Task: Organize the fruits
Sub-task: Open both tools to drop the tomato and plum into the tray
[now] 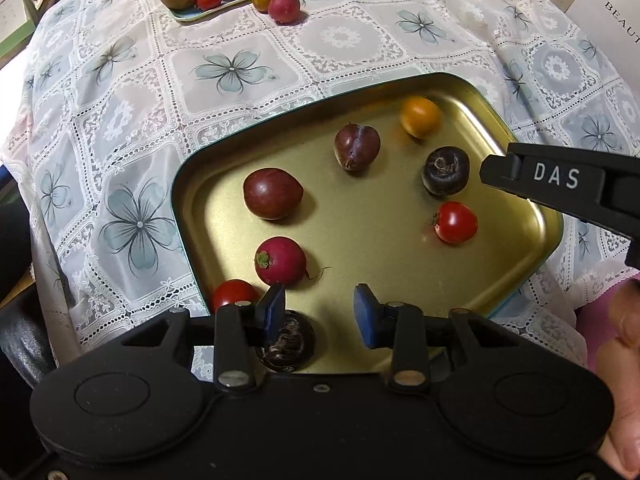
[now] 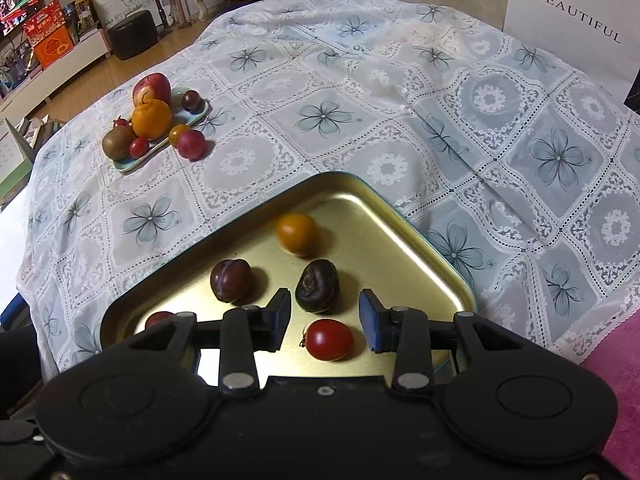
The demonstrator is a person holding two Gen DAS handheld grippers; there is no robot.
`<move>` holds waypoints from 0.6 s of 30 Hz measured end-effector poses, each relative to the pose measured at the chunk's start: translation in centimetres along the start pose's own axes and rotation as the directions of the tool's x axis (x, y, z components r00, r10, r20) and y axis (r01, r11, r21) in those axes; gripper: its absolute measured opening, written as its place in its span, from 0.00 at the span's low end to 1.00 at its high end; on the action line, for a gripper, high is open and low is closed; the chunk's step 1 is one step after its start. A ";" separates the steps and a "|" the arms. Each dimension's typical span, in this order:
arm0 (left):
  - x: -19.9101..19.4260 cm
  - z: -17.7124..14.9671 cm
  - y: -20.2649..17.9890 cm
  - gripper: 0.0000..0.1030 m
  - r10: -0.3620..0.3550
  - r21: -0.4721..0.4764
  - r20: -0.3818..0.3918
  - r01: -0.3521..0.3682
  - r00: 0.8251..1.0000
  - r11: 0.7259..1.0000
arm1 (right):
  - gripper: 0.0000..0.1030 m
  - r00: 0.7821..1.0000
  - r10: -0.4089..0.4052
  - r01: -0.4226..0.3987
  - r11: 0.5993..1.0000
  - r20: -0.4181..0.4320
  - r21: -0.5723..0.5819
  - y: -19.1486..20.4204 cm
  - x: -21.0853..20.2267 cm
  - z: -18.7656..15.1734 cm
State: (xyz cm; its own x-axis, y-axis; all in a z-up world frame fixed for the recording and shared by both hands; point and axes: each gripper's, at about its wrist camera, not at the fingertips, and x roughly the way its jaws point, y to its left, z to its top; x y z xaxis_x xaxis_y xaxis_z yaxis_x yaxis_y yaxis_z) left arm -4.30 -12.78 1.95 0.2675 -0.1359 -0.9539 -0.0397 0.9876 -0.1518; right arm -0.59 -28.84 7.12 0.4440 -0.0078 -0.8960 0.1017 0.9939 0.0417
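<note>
We hold both grippers, left (image 1: pixel 319 312) and right (image 2: pixel 325 322), wide open and empty over the gold tray (image 1: pixel 400 280) of small fruits; the orange one (image 1: pixel 419 116) looks blurred.

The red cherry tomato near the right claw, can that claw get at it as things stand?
Probably yes: the right claw is open, and the red cherry tomato lies between its fingers with nothing over it.

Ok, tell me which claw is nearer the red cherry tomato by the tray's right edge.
Right. The right claw hangs open just over the red cherry tomato, which shows between its fingers. The left claw is open at the gold tray's near edge, well away.
</note>
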 end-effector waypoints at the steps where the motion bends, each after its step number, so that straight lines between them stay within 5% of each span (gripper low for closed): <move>1: 0.0 0.0 0.1 0.44 0.003 -0.002 0.000 -0.003 1.000 1.000 | 0.38 1.000 0.002 -0.002 1.000 -0.001 -0.002 0.1 0.0 0.0; 18: 0.5 1.5 2.7 0.44 0.010 -0.054 -0.019 -0.011 1.000 0.998 | 0.38 0.996 0.076 -0.077 0.997 -0.036 -0.020 1.2 0.8 0.1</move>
State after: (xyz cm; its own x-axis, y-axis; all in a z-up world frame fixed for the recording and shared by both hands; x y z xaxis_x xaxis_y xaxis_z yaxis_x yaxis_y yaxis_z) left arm -2.86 -10.03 1.40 0.2492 -0.1272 -0.9601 -0.0950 0.9833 -0.1550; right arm -0.02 -27.70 6.45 0.4179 0.0715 -0.9057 0.0496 0.9936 0.1013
